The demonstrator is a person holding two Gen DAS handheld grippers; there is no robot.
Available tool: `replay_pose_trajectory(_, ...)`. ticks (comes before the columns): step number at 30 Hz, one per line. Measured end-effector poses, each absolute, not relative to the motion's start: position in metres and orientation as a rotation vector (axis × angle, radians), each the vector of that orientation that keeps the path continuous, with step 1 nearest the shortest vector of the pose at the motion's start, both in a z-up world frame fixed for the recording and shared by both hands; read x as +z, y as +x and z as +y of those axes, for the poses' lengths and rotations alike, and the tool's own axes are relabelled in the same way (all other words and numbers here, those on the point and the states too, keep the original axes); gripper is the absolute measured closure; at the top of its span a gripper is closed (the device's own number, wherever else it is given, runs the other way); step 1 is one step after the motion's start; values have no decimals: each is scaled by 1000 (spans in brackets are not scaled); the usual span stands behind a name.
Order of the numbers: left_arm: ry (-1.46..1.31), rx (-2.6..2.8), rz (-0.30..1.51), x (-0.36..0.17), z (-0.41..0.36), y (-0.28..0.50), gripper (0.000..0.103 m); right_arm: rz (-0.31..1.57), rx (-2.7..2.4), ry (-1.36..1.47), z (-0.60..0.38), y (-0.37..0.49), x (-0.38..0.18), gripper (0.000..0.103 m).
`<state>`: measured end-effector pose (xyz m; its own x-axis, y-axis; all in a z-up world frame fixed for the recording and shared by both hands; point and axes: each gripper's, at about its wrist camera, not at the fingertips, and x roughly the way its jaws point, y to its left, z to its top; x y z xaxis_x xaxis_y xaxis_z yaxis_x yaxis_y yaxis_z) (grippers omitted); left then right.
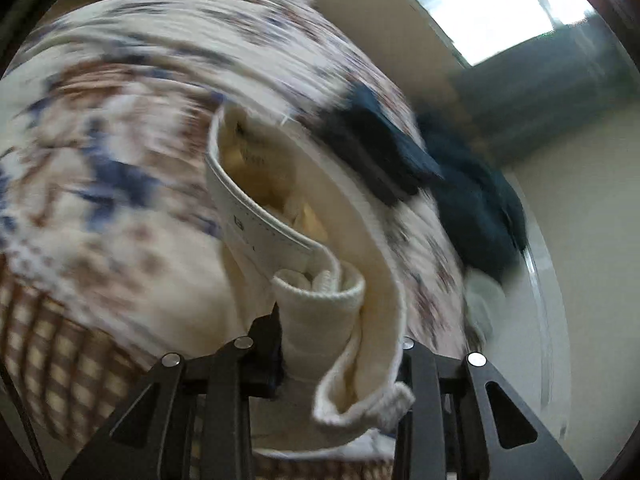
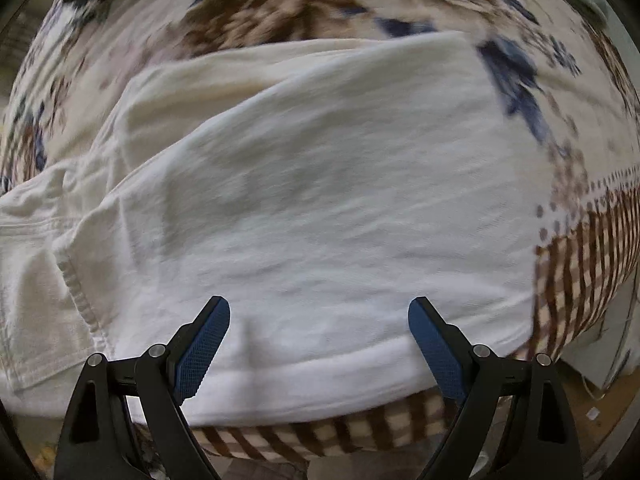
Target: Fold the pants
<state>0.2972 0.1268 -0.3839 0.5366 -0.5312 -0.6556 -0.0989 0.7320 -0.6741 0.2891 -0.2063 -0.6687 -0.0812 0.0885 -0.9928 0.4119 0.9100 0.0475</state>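
The pants are cream-white. In the left wrist view my left gripper (image 1: 320, 344) is shut on the bunched waistband of the pants (image 1: 320, 312), lifted off the bed, with the open waist and inner label facing the camera. In the right wrist view the pants (image 2: 320, 200) lie spread flat on the patterned bedspread (image 2: 280, 12), with a stitched hem at the left. My right gripper (image 2: 319, 344) is open and empty, its blue pads (image 2: 204, 348) just above the near folded edge of the pants.
A dark blue-green garment (image 1: 472, 200) lies on the bedspread (image 1: 100, 140) beyond the lifted waistband. A wall and bright window (image 1: 500, 4) are behind. The bed's checked border (image 2: 580, 280) drops off at the right and near side.
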Motion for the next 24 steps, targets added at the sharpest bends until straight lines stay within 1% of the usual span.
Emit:
replay_pose_trajectory(2,-690,-334,1033,-383,81,292,76,1635,-291,411,-232,276,-662,10)
replay_pose_trajectory(5,-607,-382,1119,-401,7,288,76,1618,-331,407,-278,252,-650,10)
replay_pose_trajectory(7,-501,-396,1187,-423,-43,286,76,1605,-359,394,-316,232,-642,10)
replay_pose_trajectory(9,-405,-396,1252,-446,-78,286,76,1606,-372,390,-344,219,-640,10)
replay_pose_trajectory(10,-336,-385,1310,-466,-99,286,75,1611,-381,394,-362,210,-640,10)
replay_pose_trajectory(13,-249,-325,1409,-493,-118,287,69,1612,-381,441,-404,192,-640,10)
replay_pose_trajectory(15,-191,-314,1423,-491,-124,287,67,1598,-368,491,-426,183,-639,10)
replay_pose_trajectory(17,-110,-305,1377,-476,-130,285,55,1583,-324,560,-444,176,-637,10)
replay_pose_trajectory(18,-77,-304,1361,-472,-131,280,34,1576,-309,580,-456,174,-633,10)
replay_pose_trajectory(19,-62,-315,1361,-467,-128,278,11,1572,-291,595,-468,173,-631,10)
replay_pose_trajectory(20,-63,-318,1365,-462,-127,278,2,1569,-272,607,-473,171,-629,10)
replay_pose_trajectory(21,-58,-310,1371,-457,-126,279,1,1564,-255,619,-481,166,-625,10)
replay_pose_trajectory(24,-23,-232,1356,-438,-109,274,1,1544,-195,659,-505,154,-607,10)
